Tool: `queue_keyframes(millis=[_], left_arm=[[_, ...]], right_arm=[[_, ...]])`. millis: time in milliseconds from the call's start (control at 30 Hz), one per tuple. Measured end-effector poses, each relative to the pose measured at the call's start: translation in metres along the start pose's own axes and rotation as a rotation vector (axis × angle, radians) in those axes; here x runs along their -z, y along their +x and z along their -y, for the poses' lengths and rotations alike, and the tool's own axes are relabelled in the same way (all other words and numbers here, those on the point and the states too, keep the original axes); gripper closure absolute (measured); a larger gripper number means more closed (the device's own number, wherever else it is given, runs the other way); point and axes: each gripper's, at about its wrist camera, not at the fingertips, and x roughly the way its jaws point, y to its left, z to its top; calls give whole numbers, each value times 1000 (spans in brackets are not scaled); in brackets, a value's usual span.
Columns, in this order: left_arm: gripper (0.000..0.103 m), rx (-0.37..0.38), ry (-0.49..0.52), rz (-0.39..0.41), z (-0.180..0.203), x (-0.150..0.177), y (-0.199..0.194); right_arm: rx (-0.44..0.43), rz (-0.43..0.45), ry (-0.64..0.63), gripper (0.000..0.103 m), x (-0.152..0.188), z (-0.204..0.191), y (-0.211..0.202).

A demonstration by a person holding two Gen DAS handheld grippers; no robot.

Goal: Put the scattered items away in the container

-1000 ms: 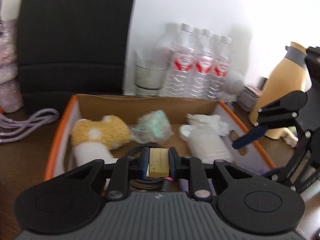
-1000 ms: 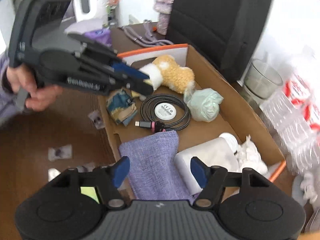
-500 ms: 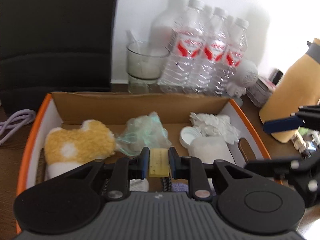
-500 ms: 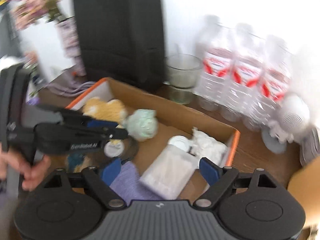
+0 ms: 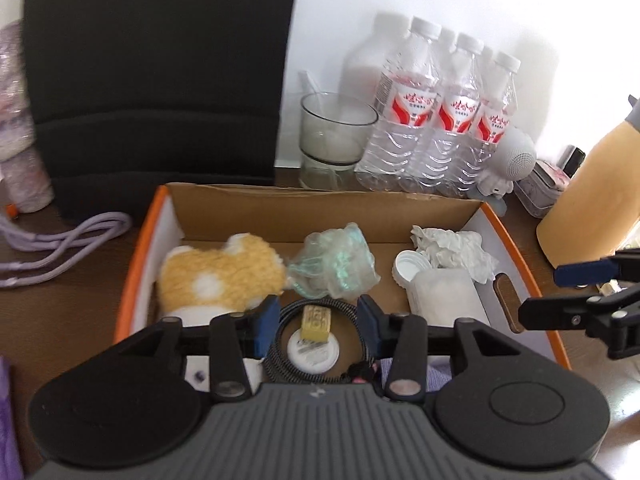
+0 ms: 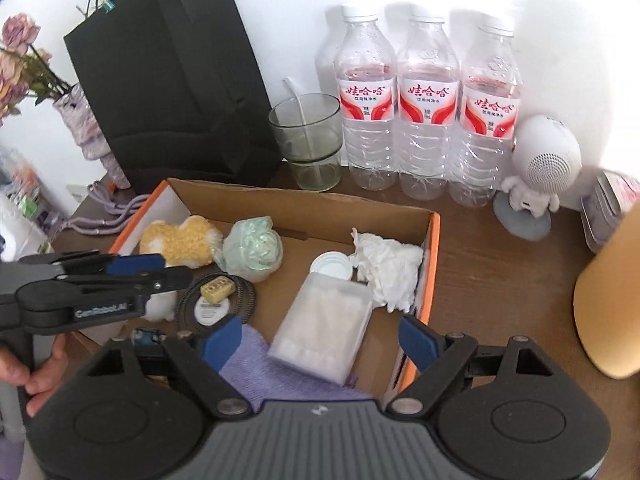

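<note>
An orange-rimmed cardboard box (image 5: 328,210) (image 6: 304,208) holds a yellow plush (image 5: 218,274), a green crumpled bag (image 5: 336,264), white tissue (image 5: 452,246), a clear plastic container (image 6: 324,330), a purple cloth (image 6: 276,376) and a coiled black cable (image 5: 280,344). A small yellow block (image 5: 317,321) (image 6: 217,289) lies on the cable's white disc. My left gripper (image 5: 318,322) is open just above the block, empty. My right gripper (image 6: 320,338) is open and empty over the box's near right corner.
Three water bottles (image 6: 428,108), a glass (image 6: 306,140), a black bag (image 6: 172,76) and a white speaker figure (image 6: 536,164) stand behind the box. A tan jug (image 5: 592,196) is to the right. Purple cords (image 5: 60,244) lie left.
My left gripper opened and let go of the yellow block, which now lies on the cable's disc. My right gripper swung round to face the box.
</note>
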Motion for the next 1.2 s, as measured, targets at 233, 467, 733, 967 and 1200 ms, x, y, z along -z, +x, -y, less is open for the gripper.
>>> queue_keyframes(millis=[233,467,733,967,1200], left_arm=[[28,-85,80,179,7,18,-63],[5,-116,138,694,15,98,-130],[1,-145,149,681,13,124,-151],[0,-142,62,455,3,243,-167],[15,-74,134,313,8,285,-153]], right_arm=[[132,22,-28,14,18,-36,-20],[212,733,-38,1,114,-68,-78],[186,700,42,0,140,-69,-80],[147,698,129,0,251,-84,-110],[159,488,7,19,317,-115,-76]])
